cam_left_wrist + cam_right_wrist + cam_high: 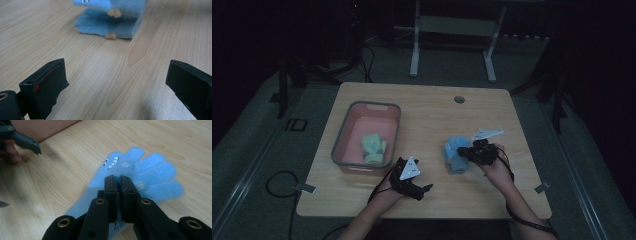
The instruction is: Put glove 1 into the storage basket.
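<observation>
Pinching the blue glove [140,173] with my right gripper [119,178].

My right jaws sit clamped together on its fabric, right of the desk's [432,110] middle, nearer the front edge. My left gripper [117,82] rests near the front edge with jaws wide apart, nothing between them, the glove well ahead. A pink bin [343,145] holding green cloth [373,148] stands toward the left edge.

The table [427,112] was pale wood with a visible grain and a smooth, matt finish. The blue glove [140,173] looked like soft, fuzzy fleece cloth, with small printed eyes and teeth. The right gripper [119,180] was matt black plastic with brass-coloured rivets. The bin [343,137] appeared to be smooth pink plastic under a grey rim.
</observation>
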`<state>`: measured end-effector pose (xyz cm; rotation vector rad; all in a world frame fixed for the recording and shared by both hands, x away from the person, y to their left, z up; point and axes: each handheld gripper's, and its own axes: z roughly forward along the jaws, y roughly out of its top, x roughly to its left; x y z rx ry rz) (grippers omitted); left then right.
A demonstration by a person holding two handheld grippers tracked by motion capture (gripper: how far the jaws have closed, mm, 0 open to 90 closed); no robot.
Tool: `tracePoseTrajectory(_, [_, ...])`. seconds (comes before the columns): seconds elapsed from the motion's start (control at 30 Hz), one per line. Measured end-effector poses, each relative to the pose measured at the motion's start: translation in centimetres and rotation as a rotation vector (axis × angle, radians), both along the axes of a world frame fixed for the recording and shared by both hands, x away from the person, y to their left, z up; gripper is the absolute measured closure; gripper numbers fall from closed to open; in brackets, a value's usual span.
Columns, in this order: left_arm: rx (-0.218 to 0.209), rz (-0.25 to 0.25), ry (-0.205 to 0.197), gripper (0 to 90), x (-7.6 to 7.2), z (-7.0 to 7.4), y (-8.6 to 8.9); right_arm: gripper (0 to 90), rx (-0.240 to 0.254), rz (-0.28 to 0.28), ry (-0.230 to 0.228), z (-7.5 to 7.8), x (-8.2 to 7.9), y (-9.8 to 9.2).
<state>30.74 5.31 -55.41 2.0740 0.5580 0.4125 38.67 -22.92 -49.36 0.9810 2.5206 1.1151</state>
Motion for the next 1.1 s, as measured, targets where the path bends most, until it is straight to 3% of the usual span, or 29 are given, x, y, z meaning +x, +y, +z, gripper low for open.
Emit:
tracePoseTrajectory(0.33, [0.019,0.007,-0.012,3.0,0.0,0.0,0.0,84.9,-0.026,-0.001,0.045,-2.4,0.8,0.4])
tracePoseTrajectory(0.63, [-0.003,0.014,-0.007,3.0,0.1,-0.1,0.0,82.7,-0.034,-0.018,0.068,-3.9,1.0,0.6])
tracePoseTrajectory(0.73, [-0.002,0.008,-0.001,3.0,0.1,0.1,0.0,81.6,-0.035,-0.022,0.064,-3.9,0.9,0.6])
tracePoseTrajectory(0.9, [0.002,-0.003,-0.040,3.4,-0.1,0.4,-0.6,78.4,-0.023,-0.025,0.046,-3.1,0.7,0.5])
tracePoseTrajectory(1.0, [0.013,-0.014,-0.028,4.0,0.1,0.7,-1.3,75.6,-0.022,-0.027,0.028,-2.4,0.7,0.3])
tracePoseTrajectory(1.1, [0.007,-0.048,0.020,4.7,0.2,1.4,-2.2,72.8,-0.007,-0.045,0.006,-1.3,0.9,-0.3])
